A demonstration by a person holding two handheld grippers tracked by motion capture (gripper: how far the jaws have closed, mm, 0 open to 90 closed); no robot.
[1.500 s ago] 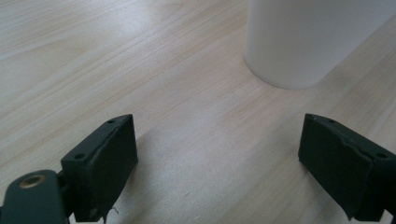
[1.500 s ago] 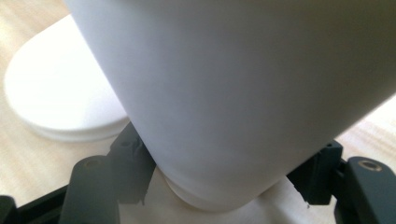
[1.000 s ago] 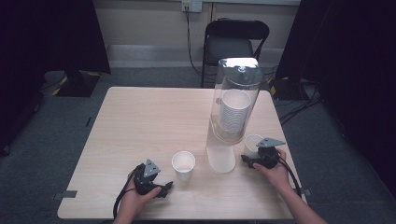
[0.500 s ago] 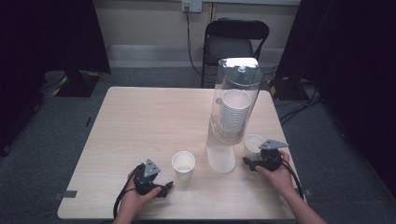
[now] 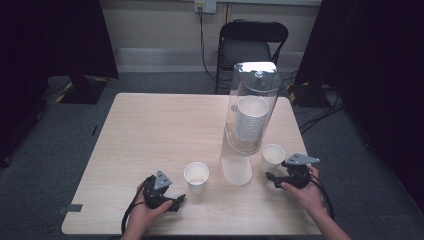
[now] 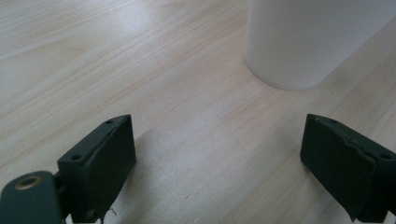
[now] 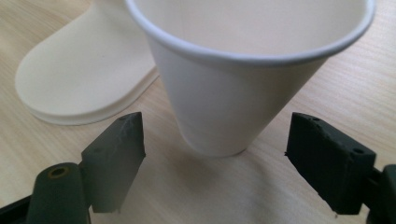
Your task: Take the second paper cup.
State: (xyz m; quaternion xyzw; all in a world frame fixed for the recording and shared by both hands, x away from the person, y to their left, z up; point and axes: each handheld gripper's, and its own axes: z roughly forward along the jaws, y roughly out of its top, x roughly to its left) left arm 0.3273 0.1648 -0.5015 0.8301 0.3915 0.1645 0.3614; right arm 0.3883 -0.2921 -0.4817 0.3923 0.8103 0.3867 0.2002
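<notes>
**Right gripper backs off its cup, jaws spread wide**

Since a second ago, your right gripper has drawn back a little toward you from the paper cup at the dispenser's right, and its jaws have just been opening; the left gripper has kept its place. In the right gripper view the cup stands upright on the wooden table, just ahead of the two black pads, which stand well apart on either side of its base and touch nothing. The cream foot of the cup dispenser lies just beside the cup. From the high view, the tall clear dispenser holds a stack of white cups and stands between the two loose cups. The second paper cup sits upright just ahead of your left gripper. In the left gripper view, those jaws stand parted over bare tabletop with nothing between them, and the white cup rises ahead, apart from both pads.
</notes>
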